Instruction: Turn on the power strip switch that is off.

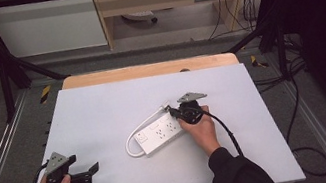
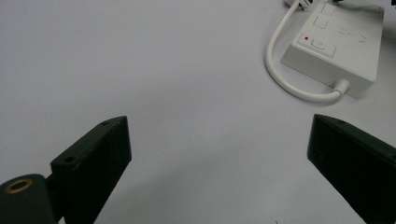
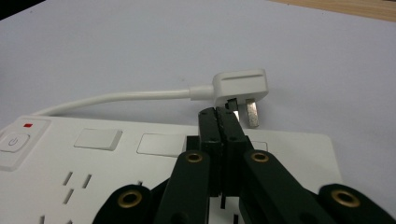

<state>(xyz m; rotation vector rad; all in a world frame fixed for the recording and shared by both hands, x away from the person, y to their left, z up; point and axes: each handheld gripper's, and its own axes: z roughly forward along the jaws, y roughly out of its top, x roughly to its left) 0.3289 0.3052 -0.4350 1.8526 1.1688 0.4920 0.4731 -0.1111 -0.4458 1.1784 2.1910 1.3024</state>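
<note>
The power strip (image 1: 161, 133) lay at the centre of the desk (image 1: 103, 112), its plug (image 3: 240, 88) resting just beyond the right gripper (image 3: 219, 114), whose fingers were pressed together on nothing above the strip's top face. The left gripper (image 1: 89, 171), lower left of the high view, held its fingers wide apart over bare desk. With the fingers together, an advance would probably shove the plug away rather than seize it, and downward pressure could skid the unbraced strip.
</note>
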